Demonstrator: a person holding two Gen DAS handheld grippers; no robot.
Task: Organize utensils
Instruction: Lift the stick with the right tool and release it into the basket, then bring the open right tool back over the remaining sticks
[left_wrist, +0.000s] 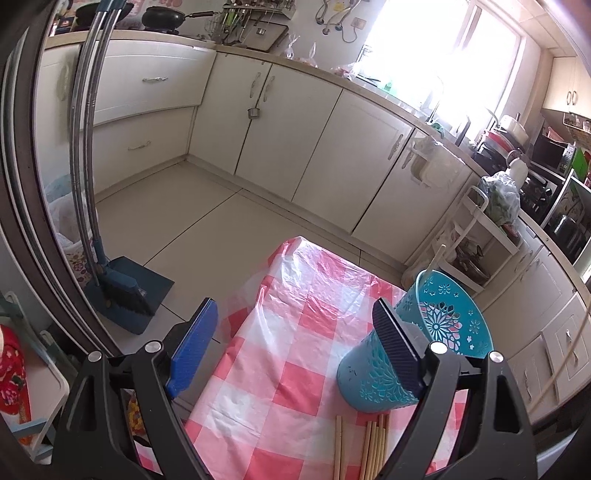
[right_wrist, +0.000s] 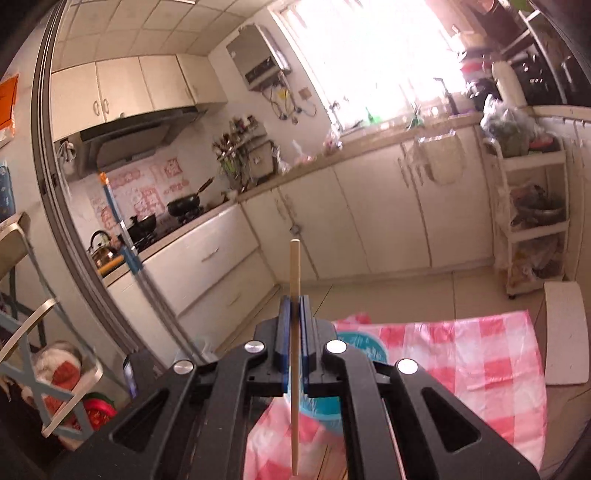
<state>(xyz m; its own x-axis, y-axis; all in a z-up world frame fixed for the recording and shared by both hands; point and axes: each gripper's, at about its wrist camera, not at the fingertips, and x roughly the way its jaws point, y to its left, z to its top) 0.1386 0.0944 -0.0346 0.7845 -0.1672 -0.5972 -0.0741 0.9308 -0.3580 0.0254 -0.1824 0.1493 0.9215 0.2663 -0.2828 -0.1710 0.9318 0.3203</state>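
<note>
Clamped between the blue pads of the right gripper (right_wrist: 294, 317), a single pale wooden chopstick (right_wrist: 295, 332) stands upright, held near its middle with long lengths free above and below. Such a thin pinch could let it pivot or slip, or its lower tip could catch the rim of the teal perforated plastic holder (left_wrist: 439, 325). Well apart and empty, the left gripper (left_wrist: 295, 332) has its jaws beside that holder on the pink checked tablecloth (left_wrist: 280, 369), where more loose chopsticks (left_wrist: 373, 443) lie.
</note>
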